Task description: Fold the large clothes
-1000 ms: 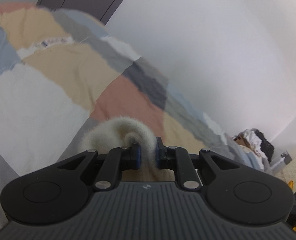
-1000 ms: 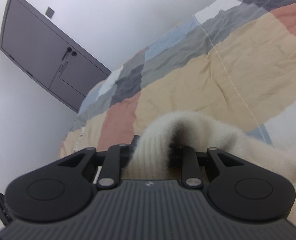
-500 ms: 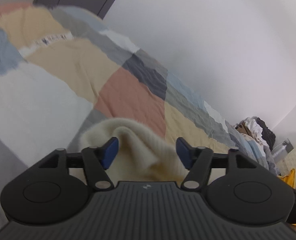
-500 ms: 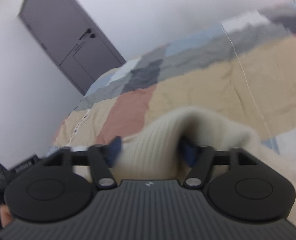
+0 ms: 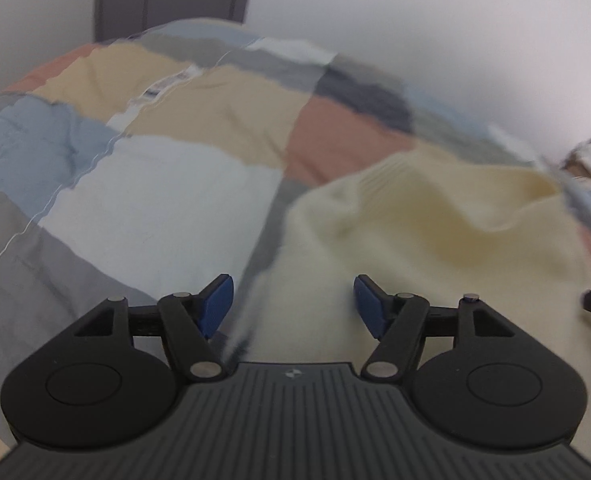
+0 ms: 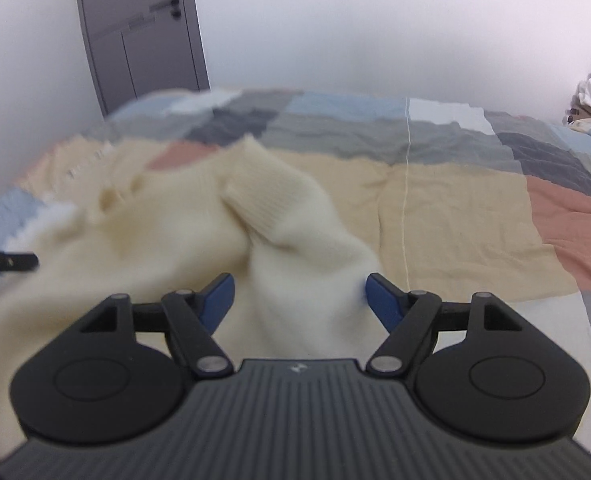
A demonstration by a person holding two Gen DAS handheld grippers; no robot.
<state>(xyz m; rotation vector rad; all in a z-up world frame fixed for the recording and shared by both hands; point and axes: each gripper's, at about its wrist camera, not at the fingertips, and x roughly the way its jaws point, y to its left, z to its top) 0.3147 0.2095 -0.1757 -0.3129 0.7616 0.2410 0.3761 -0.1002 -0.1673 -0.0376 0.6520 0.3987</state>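
Left gripper (image 5: pixel 291 304): jaws have just been opening and now stand wide apart, blue pads (image 5: pixel 215 307) at 9 and 3 o'clock of the gap, nothing clamped, fabric lying loose beyond them. Right gripper (image 6: pixel 298 303): same, jaws just opened and spread wide, pads (image 6: pixel 382 305) pressing on nothing. Both point forward and down; a dark tip of each shows at the other view's edge.

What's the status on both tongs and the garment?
Left tongs and right tongs open, jaws just opened, nothing gripped. Cream ribbed knit sweater lies rumpled on the patchwork bedspread. Nothing in the way.
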